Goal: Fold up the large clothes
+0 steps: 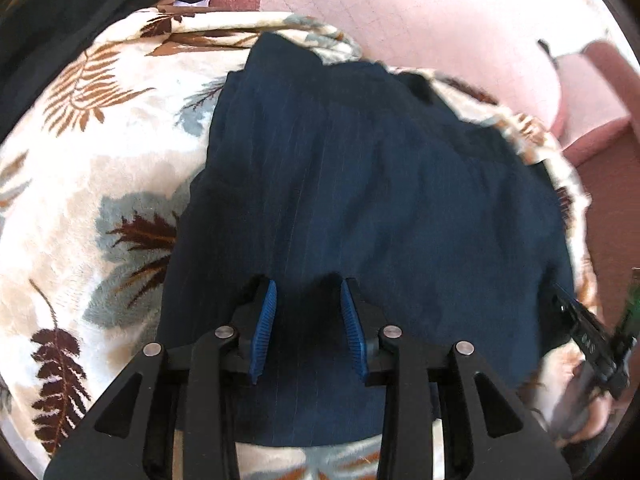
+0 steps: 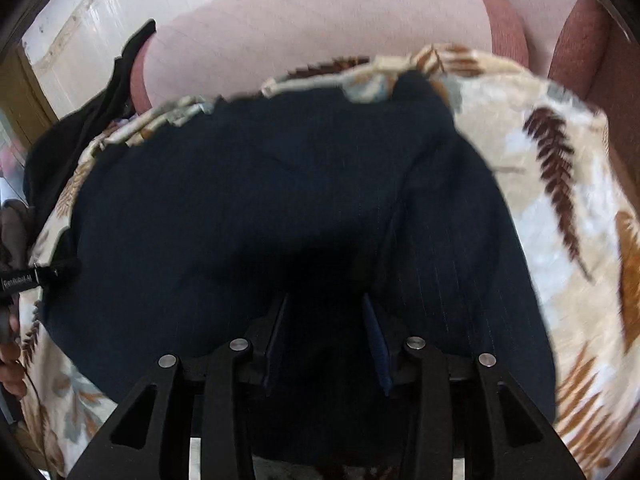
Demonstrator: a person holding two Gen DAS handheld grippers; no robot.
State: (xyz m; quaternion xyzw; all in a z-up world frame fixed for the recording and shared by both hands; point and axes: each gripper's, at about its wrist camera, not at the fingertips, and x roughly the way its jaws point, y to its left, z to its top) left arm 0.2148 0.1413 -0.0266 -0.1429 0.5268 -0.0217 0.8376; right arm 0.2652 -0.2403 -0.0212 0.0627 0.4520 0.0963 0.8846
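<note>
A dark navy pinstriped garment (image 1: pixel 360 180) lies folded into a broad flat shape on a cream blanket with brown and grey leaf prints (image 1: pixel 80 160). My left gripper (image 1: pixel 308 284) hovers over the garment's near part, its blue pads (image 1: pixel 266 320) apart with nothing pinched between them. In the right wrist view the same garment (image 2: pixel 260 208) fills the middle. My right gripper (image 2: pixel 326 298) stands over the garment in deep shadow, jaws apart. Each gripper also shows at the other view's edge: the right gripper (image 1: pixel 584 328) and the left gripper (image 2: pixel 36 276).
A pale pink cushion (image 1: pixel 400 12) (image 2: pixel 320 28) rises behind the blanket (image 2: pixel 560 200), with reddish upholstery (image 2: pixel 576 36) beside it. A black cloth (image 1: pixel 60 12) (image 2: pixel 80 132) lies off the garment's left end. A person's hand (image 2: pixel 12 360) shows at the left edge.
</note>
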